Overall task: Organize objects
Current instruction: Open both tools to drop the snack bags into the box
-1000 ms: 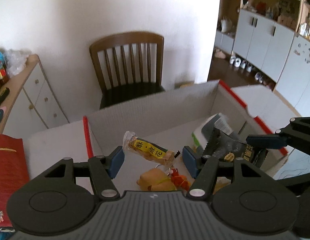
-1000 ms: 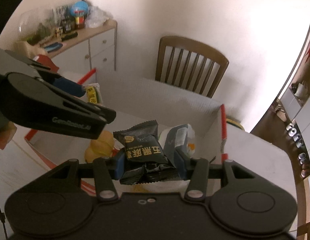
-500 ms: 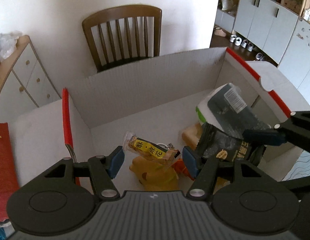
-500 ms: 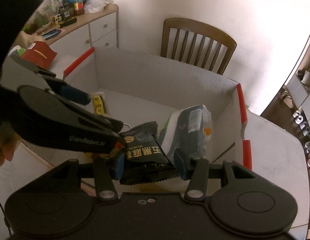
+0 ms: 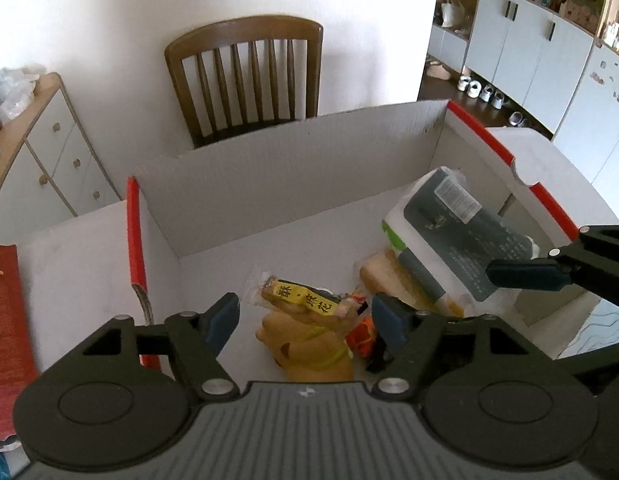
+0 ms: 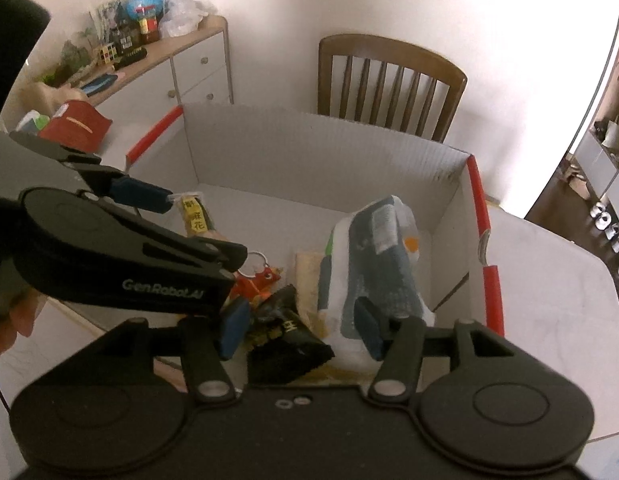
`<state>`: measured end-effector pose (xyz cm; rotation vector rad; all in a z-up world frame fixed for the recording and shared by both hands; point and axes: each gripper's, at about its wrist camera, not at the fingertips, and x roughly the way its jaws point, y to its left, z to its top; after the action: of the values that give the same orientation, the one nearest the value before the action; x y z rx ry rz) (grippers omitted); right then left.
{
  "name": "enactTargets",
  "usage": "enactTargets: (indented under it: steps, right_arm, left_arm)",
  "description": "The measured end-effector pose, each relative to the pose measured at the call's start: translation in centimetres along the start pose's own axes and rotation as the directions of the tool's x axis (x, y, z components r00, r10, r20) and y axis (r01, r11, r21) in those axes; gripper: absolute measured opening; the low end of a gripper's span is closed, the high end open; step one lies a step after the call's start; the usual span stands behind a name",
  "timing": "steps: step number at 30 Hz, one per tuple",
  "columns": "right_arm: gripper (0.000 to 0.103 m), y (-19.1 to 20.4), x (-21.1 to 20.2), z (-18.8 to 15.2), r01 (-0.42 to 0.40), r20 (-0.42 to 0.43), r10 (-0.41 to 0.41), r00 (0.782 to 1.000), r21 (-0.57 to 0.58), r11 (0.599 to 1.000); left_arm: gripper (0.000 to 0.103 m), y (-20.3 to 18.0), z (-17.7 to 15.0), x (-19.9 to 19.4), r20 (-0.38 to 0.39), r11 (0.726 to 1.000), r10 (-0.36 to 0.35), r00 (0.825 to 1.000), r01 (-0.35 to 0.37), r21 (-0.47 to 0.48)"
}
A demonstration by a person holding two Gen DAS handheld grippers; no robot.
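Observation:
A white cardboard box (image 5: 293, 176) with red edges holds several items. My left gripper (image 5: 305, 314) is open over it; the yellow-labelled snack stick (image 5: 305, 298) lies between and below its fingers on a yellow plush toy (image 5: 313, 348). My right gripper (image 6: 301, 330) is open; the black snack packet (image 6: 285, 340) lies loose in the box below its fingers. A large grey and white bag (image 6: 377, 256) leans at the box's right side, also in the left wrist view (image 5: 457, 248). An orange keychain toy (image 6: 257, 280) lies beside the packet.
A wooden chair (image 5: 249, 76) stands behind the box. A white drawer cabinet (image 6: 189, 68) with clutter is at the left. A red bag (image 6: 75, 124) lies on the table left of the box. White cupboards (image 5: 541, 52) are at the right.
Both grippers moved down over the box. The right gripper opened and the black packet dropped into the box. The snack stick now rests on the plush toy.

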<state>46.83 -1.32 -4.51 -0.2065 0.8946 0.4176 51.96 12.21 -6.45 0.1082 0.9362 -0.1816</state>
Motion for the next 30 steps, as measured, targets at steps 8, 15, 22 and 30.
enactTargets:
  steps: [8,15,22,30]
  right_arm:
    - [0.064,0.0,-2.1,-0.1,-0.017,0.040,0.017,0.999,0.009,1.000]
    - [0.067,0.5,-3.6,-0.3,-0.001,0.063,0.003,0.998,-0.030,1.000]
    - [0.070,0.6,-5.7,-1.1,-0.007,0.086,0.010,0.996,-0.038,0.999]
    - [0.073,0.0,-8.7,-2.3,-0.010,0.117,0.014,0.993,-0.034,0.999]
  left_arm:
    - [0.073,-0.4,0.0,-2.3,0.045,1.000,0.000,0.999,0.000,-0.004]
    - [0.083,-0.7,-0.1,-3.4,0.058,1.000,0.011,0.998,-0.011,0.008]
    - [0.091,-0.9,-0.5,-5.3,0.093,1.000,0.017,0.996,-0.016,-0.007]
    - [0.102,-1.4,-1.8,-8.1,0.131,1.000,0.000,0.991,0.001,-0.004]
